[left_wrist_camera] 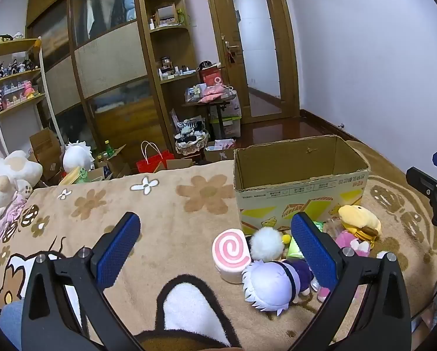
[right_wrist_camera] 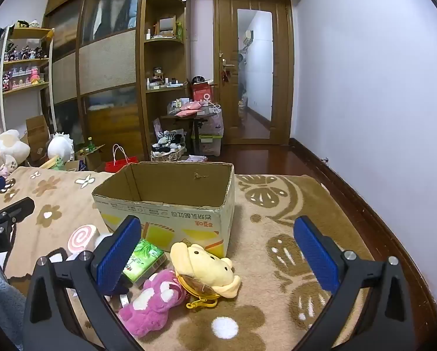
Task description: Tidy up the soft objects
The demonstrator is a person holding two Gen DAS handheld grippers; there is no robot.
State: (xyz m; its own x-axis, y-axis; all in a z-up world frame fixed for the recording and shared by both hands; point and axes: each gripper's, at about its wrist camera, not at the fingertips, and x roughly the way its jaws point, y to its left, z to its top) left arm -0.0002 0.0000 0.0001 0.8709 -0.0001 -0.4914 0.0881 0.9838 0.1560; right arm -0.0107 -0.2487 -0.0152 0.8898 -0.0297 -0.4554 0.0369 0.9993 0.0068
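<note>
An open, empty cardboard box stands on the bed. Soft toys lie in front of it: a pink swirl roll, a white-haired doll in purple, a white pompom, a yellow plush, a pink bear and a green tissue pack. My left gripper is open and empty, above the blanket, with the roll and doll between its fingers. My right gripper is open and empty over the yellow plush and pink bear.
A brown flowered blanket covers the bed. White plush toys sit at its left edge. Beyond the bed are floor boxes, a red bag, shelves, a wardrobe and a door. The wall is to the right.
</note>
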